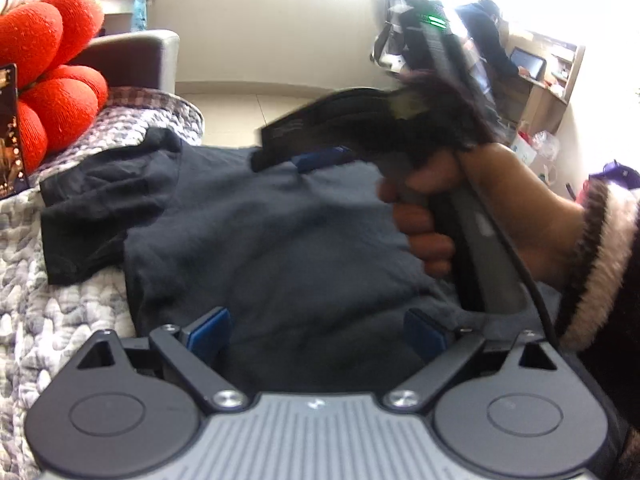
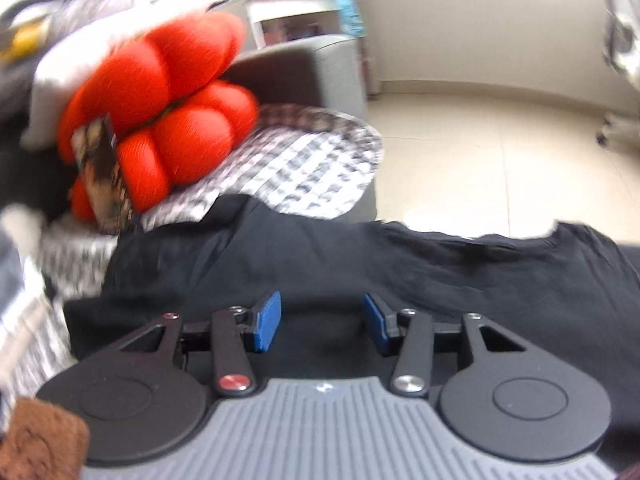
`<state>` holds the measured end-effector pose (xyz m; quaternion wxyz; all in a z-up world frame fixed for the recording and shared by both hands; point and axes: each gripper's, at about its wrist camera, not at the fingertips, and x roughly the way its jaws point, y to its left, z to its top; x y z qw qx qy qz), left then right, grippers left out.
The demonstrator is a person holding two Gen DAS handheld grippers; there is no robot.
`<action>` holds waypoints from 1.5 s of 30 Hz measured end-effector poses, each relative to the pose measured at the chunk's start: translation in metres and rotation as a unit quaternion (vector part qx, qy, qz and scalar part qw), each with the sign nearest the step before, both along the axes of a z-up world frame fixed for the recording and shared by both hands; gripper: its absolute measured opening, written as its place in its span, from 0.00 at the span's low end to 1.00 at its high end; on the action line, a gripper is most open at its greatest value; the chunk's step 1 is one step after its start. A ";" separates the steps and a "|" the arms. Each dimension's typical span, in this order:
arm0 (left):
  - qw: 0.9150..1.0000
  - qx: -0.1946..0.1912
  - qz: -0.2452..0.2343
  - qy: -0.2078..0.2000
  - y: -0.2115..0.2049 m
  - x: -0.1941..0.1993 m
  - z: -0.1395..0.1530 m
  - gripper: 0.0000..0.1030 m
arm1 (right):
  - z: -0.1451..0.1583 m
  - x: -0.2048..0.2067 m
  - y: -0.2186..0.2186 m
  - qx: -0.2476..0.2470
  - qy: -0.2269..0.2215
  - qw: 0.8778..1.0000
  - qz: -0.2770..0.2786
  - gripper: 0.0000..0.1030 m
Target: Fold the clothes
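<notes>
A dark shirt (image 1: 256, 240) lies spread out flat on a gray and white knit blanket (image 1: 60, 320). The left gripper (image 1: 316, 336) hangs just over the shirt with its blue fingers (image 1: 210, 330) wide apart, holding nothing. The right gripper (image 2: 322, 322) is above the shirt too, its fingers apart and empty. A hand (image 1: 472, 216) holds its handle. A red cushion (image 1: 52, 80) sits beside the shirt.

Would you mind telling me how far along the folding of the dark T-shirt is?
Done: the dark T-shirt lies spread on the knitted blanket, sleeve still out, no fold visible. In hand: nothing; the left gripper and right gripper are both open above the cloth. Left: every fold.
</notes>
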<state>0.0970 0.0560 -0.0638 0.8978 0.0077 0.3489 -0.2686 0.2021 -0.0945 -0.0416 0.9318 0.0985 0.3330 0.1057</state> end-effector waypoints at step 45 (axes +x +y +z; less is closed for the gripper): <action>0.975 0.020 0.216 -0.039 -0.003 -0.010 0.005 0.96 | -0.015 -0.174 -0.272 0.238 -0.004 0.904 -0.354 0.62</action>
